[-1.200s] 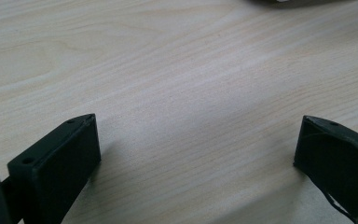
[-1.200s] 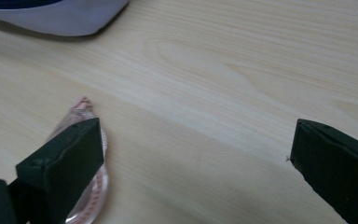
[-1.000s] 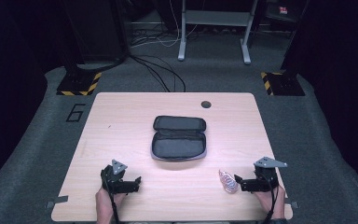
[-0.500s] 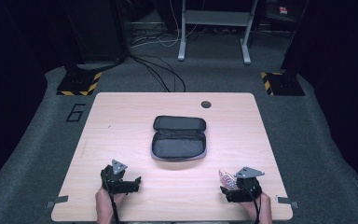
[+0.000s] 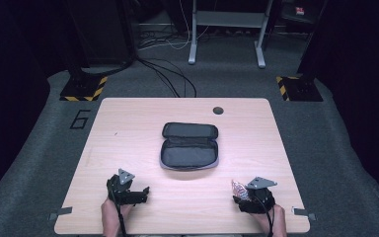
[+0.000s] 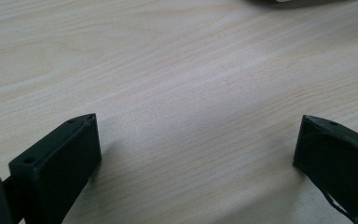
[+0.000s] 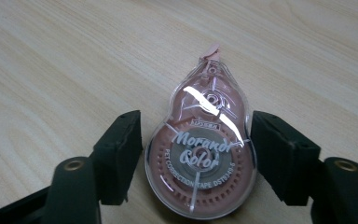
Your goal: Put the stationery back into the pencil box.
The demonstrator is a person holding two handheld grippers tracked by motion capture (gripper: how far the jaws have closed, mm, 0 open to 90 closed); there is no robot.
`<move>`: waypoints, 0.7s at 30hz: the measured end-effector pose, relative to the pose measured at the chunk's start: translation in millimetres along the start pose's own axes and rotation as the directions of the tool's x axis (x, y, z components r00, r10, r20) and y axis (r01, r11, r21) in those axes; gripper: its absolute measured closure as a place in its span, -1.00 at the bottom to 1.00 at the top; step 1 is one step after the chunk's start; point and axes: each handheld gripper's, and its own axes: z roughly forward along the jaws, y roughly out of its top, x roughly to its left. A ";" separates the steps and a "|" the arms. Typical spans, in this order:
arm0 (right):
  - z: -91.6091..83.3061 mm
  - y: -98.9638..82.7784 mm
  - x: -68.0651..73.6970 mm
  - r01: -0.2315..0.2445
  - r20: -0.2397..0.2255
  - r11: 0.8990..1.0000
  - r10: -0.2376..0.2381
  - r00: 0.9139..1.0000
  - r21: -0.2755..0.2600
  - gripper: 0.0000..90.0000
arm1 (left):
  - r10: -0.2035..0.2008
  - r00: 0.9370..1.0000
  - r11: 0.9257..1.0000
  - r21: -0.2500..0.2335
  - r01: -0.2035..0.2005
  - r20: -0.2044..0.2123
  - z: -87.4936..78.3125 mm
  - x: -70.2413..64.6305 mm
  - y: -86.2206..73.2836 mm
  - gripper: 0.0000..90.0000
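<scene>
Pink and clear-shelled, the correction tape dispenser (image 7: 200, 154) lies flat on the wooden table (image 5: 128, 128) near its front right corner, between the jaws of the right gripper (image 7: 198, 158), which have just been closing and now pinch its wide body from both sides. The left gripper (image 6: 196, 144) rests with jaws spread wide over bare wood, holding nothing.

In my right gripper view, the correction tape (image 7: 200, 154) print stayed partly unreadable under glare. At twelve o'clock, my left gripper view clipped the pouch (image 6: 289, 1).
</scene>
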 end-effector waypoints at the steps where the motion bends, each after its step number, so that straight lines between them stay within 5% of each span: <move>1: -1.0 -0.8 -0.4 0.000 -0.003 1.000 0.000 1.000 0.001 -0.15 | -0.001 1.000 1.000 0.000 0.001 0.000 0.0 -0.1 0.0 -0.99; 21: -15.2 6.8 1.0 0.021 0.012 0.996 -0.020 1.000 -0.089 -0.13 | 0.000 1.000 1.000 0.000 0.000 -0.001 0.0 0.1 0.0 -0.99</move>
